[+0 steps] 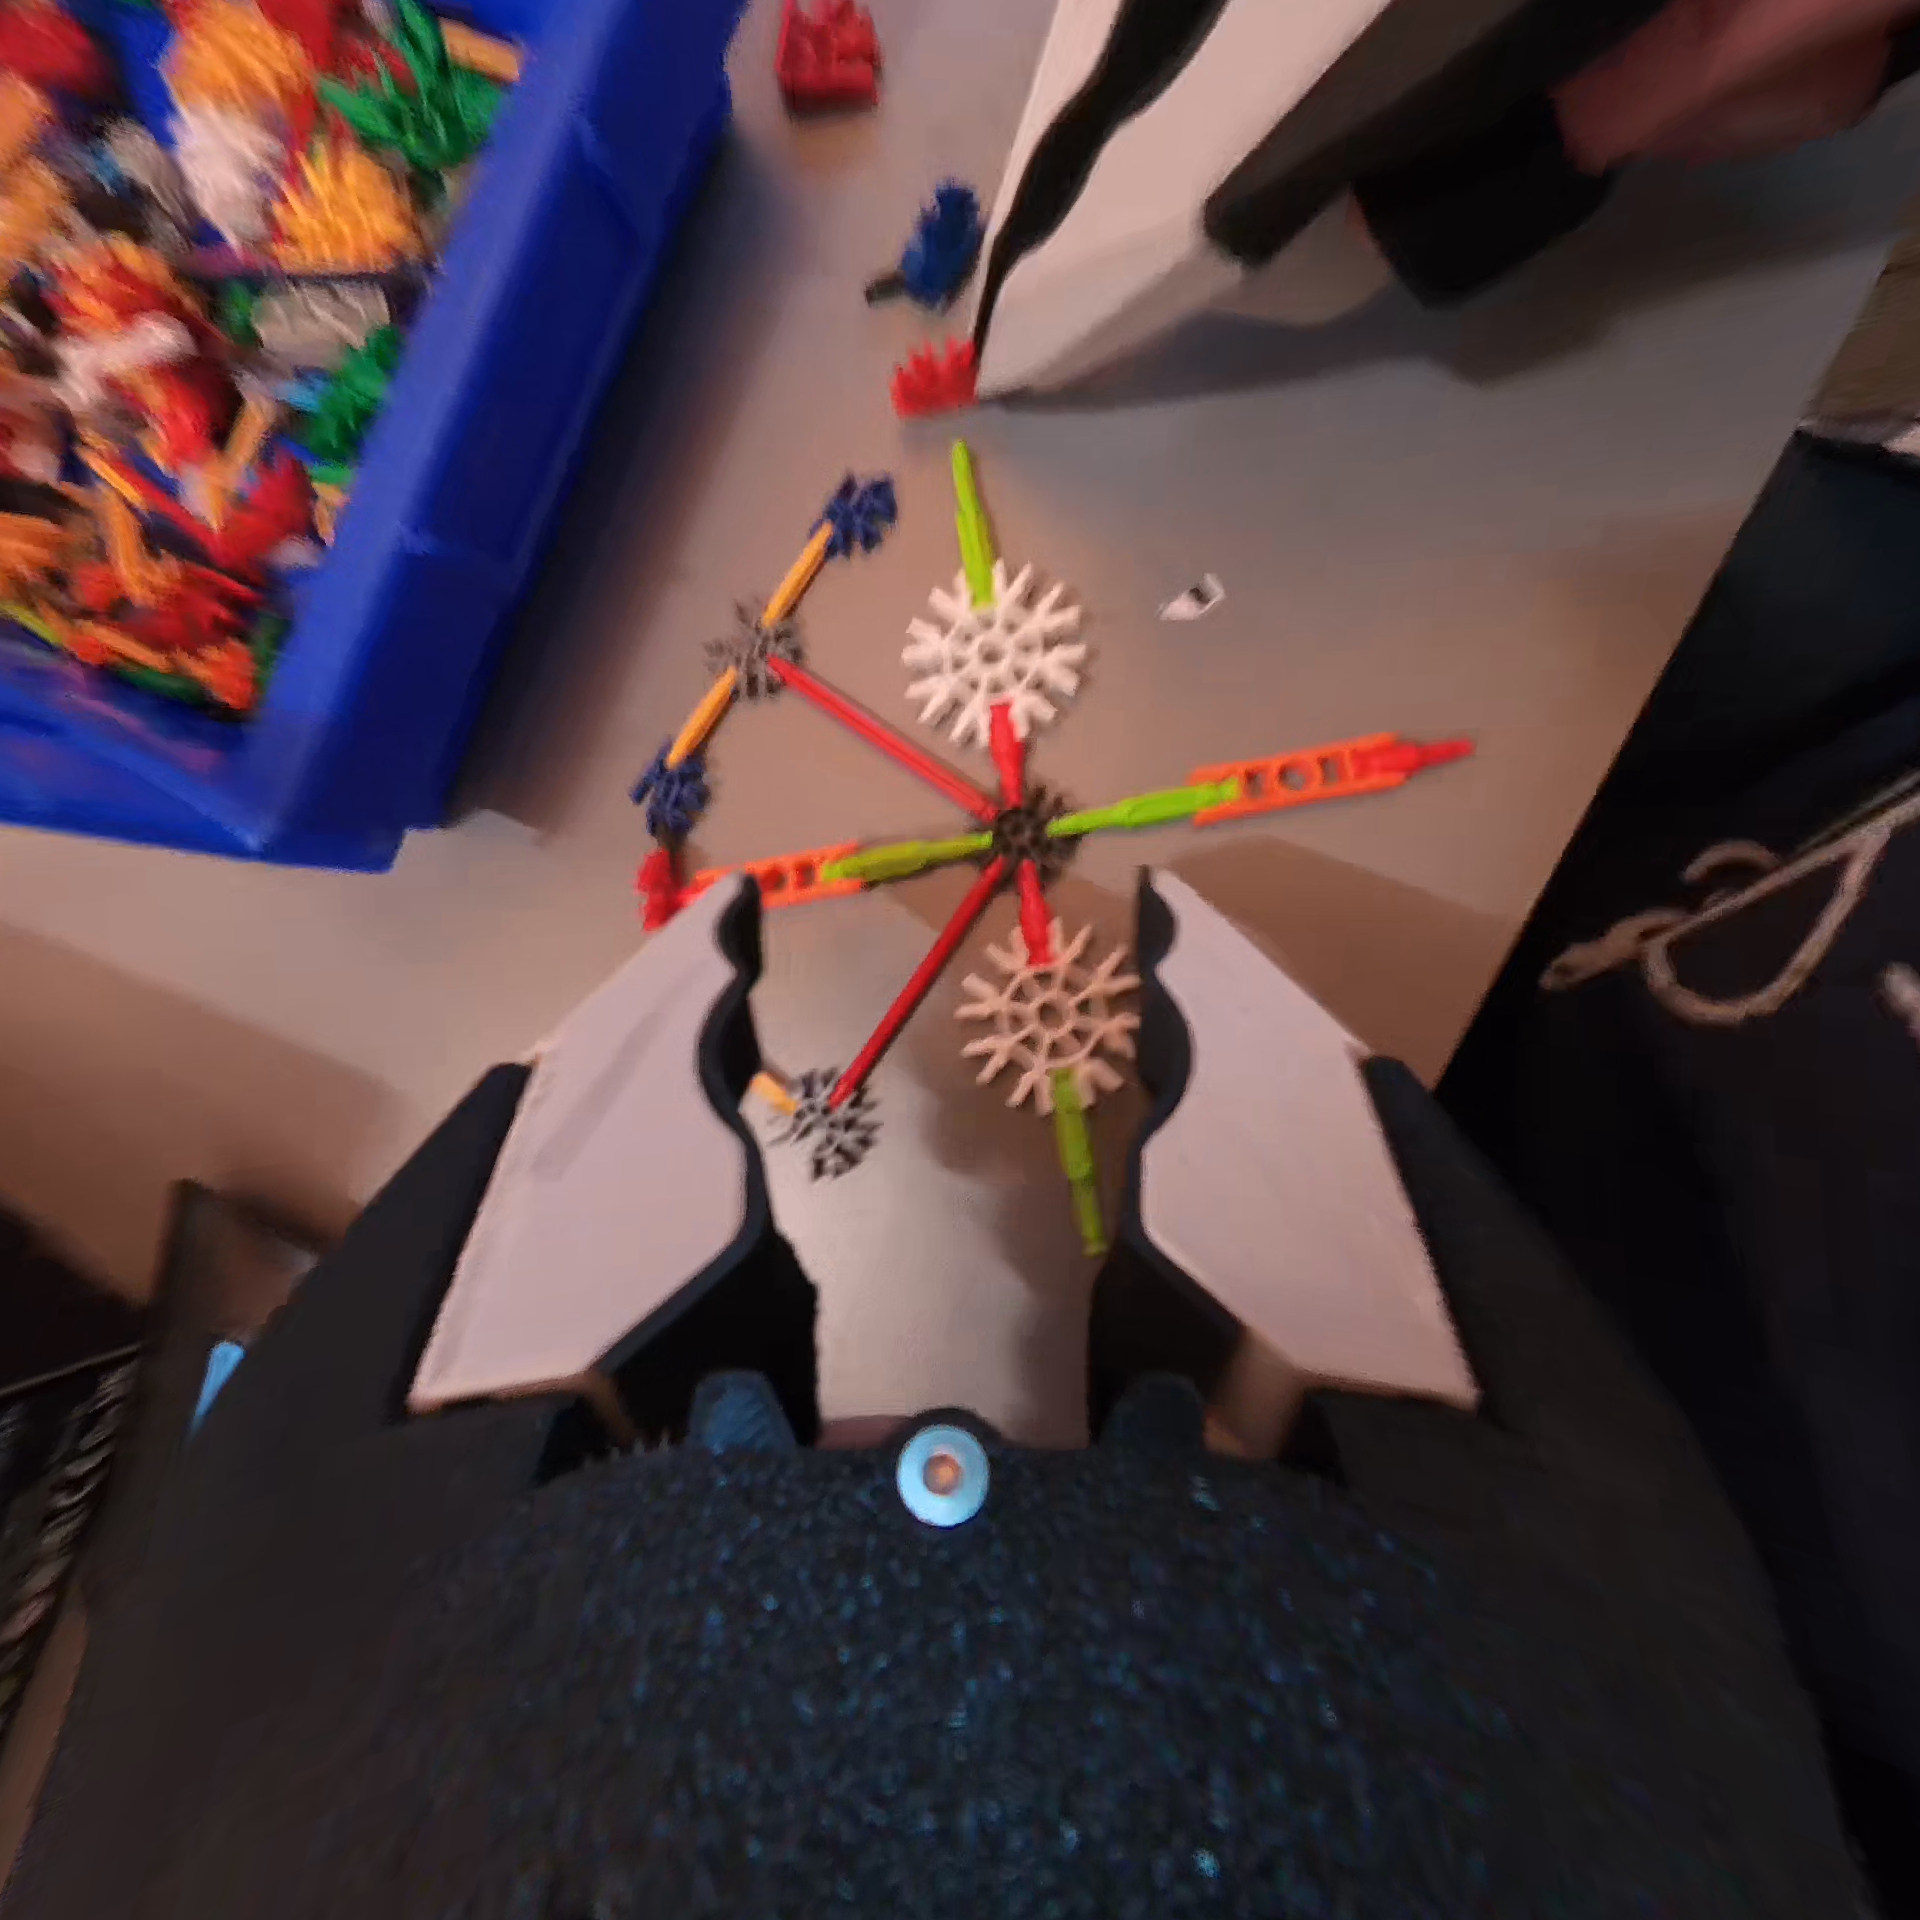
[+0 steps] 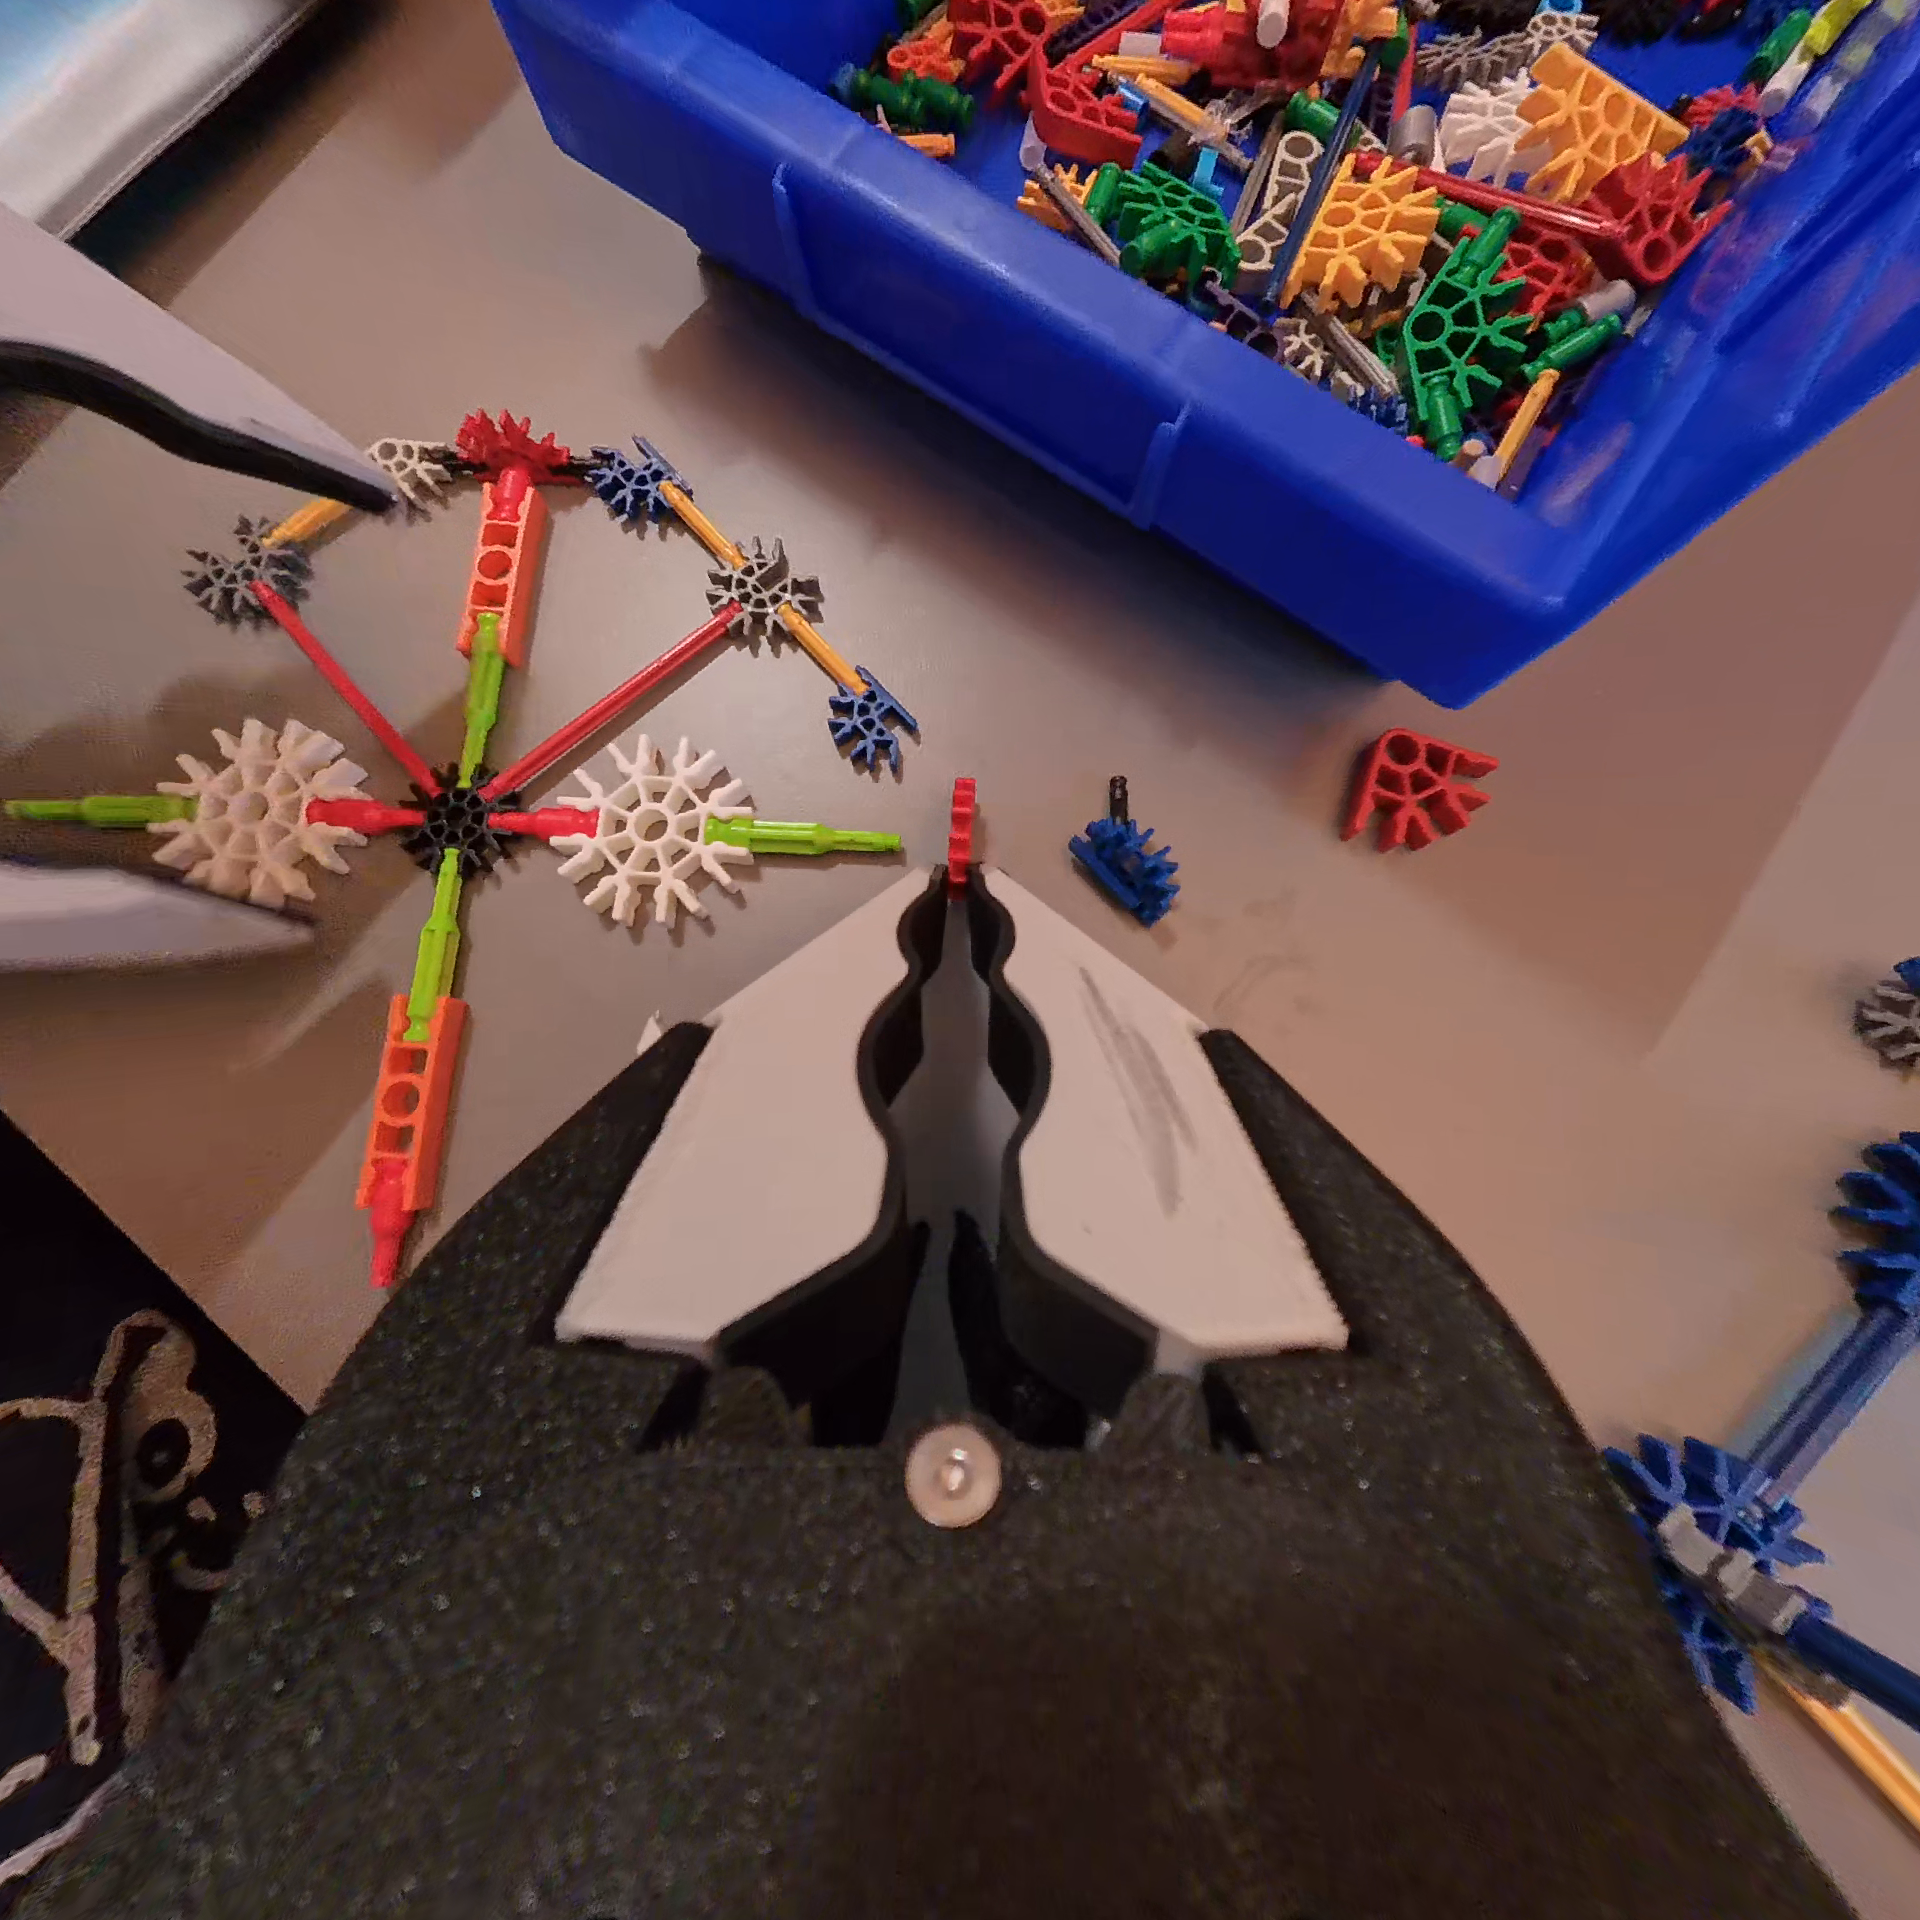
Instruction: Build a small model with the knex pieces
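i see a blue bin (image 2: 1195, 416) heaped with mixed plastic pieces. a flat spoked toy assembly (image 2: 457, 816) lies beside it on the grey table (image 2: 1351, 987).

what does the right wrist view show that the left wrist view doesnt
Only the right wrist view shows a blue rod structure at its right edge, and a small white connector joined to a red one on the spoked model's rim.

Only the left wrist view shows a small white scrap on the table.

Both show the spoked model's black hub, the blue bin of parts, the open left gripper, and the right gripper shut on a small red connector.
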